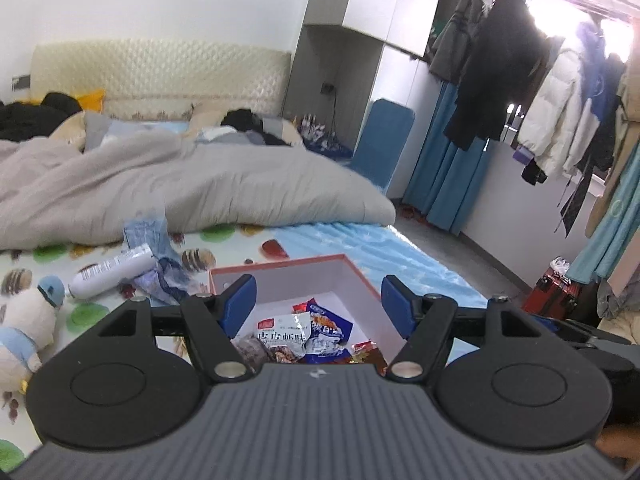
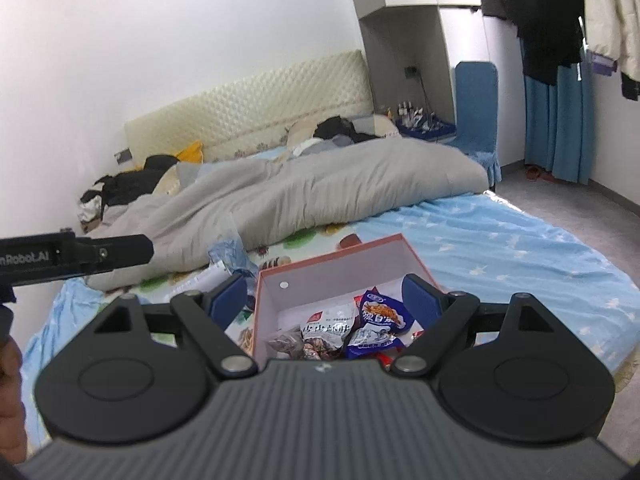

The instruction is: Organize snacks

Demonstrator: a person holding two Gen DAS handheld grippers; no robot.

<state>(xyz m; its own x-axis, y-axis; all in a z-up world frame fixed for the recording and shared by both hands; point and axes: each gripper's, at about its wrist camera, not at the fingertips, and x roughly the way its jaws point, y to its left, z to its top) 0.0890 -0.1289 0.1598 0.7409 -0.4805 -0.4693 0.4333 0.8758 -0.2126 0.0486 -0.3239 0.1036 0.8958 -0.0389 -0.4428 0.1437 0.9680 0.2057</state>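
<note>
An open box with an orange rim and white walls lies on the bed. Inside it lie several snack packets, among them a white one and a blue one. My left gripper hangs above the box's near side, open, with nothing between its blue pads. My right gripper is also open and empty above the box. At the left edge of the right wrist view, a black finger of the left gripper juts in. The near part of the box is hidden behind both gripper bodies.
Left of the box lie a white bottle, a crumpled blue bag and a plush toy. A grey duvet covers the bed behind. A blue chair, hanging coats and a red suitcase stand to the right.
</note>
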